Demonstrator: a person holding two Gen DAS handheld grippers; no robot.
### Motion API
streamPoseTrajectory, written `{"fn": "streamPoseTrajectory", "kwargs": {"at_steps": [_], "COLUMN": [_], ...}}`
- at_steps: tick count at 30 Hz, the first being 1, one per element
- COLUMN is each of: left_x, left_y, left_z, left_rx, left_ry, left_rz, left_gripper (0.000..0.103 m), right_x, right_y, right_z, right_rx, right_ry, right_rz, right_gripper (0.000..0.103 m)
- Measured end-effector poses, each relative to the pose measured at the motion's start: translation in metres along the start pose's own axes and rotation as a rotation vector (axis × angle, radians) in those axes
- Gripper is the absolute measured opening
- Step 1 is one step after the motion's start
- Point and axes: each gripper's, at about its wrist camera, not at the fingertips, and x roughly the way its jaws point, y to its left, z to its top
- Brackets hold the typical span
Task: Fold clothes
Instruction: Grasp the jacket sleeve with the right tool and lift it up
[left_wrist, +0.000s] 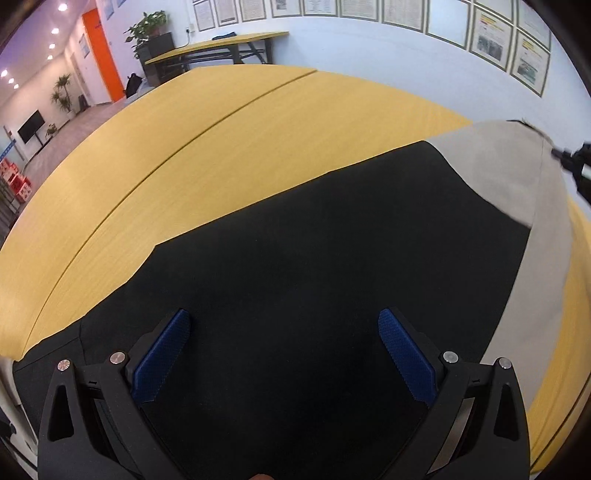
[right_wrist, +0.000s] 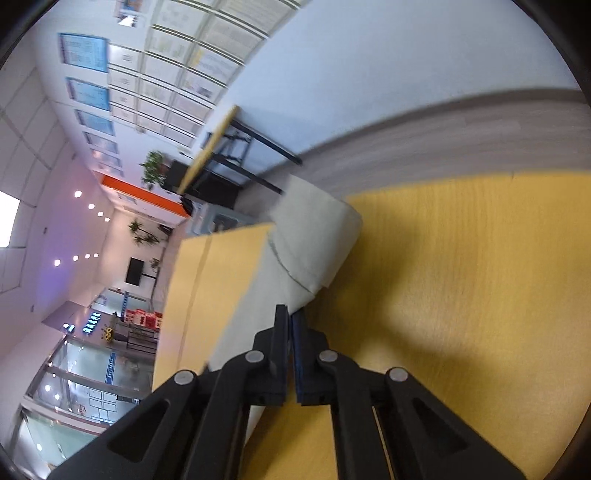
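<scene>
A garment with a black body (left_wrist: 303, 280) and a beige-grey part (left_wrist: 517, 177) lies on the yellow wooden table (left_wrist: 221, 147). My left gripper (left_wrist: 284, 354) is open just above the black cloth, its blue pads (left_wrist: 162, 362) spread wide apart. My right gripper (right_wrist: 290, 314) is shut on the edge of the beige-grey cloth (right_wrist: 310, 240) and holds it lifted, with the free end curling over. The right gripper also shows at the far right edge of the left wrist view (left_wrist: 576, 158), at the beige end.
The table (right_wrist: 461, 277) has a seam running across it (left_wrist: 184, 144). A second yellow table (left_wrist: 221, 44) stands by the white wall with framed papers. A potted plant (left_wrist: 147, 26) and an orange door are at the far left.
</scene>
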Motion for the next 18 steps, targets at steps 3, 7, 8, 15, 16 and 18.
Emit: {"fn": "streamPoseTrajectory", "kwargs": {"at_steps": [3,7,8,15,16,18], "left_x": [-0.012,-0.005,-0.003,-0.103,-0.135,-0.212], "left_y": [-0.004,0.008,0.011,0.037,0.044,0.059], "left_z": [0.0,-0.008,-0.01,-0.043,-0.057,-0.094], "left_rx": [0.001,-0.059,-0.076,-0.228,-0.261,-0.315], "left_ry": [-0.032,0.001,0.013,-0.155,-0.2,-0.264], "left_rz": [0.006,0.011,0.004,0.091,0.103,0.168], "left_gripper": [0.103,0.103,0.103,0.103,0.103,0.103], "right_x": [-0.024,-0.03,-0.029,-0.046,-0.053,-0.063], "right_y": [0.015,0.017,0.017,0.088,0.109,0.153], "right_z": [0.001,-0.001,-0.001,0.007,0.007,0.004], "right_rx": [-0.046,-0.04,-0.034,-0.153,-0.195,-0.279], "right_ry": [-0.045,-0.049,-0.046,-0.104,-0.113,-0.123], "right_rz": [0.019,0.039,0.043,0.16,0.195,0.279], "right_gripper": [0.002,0.002,0.002,0.002,0.002,0.002]}}
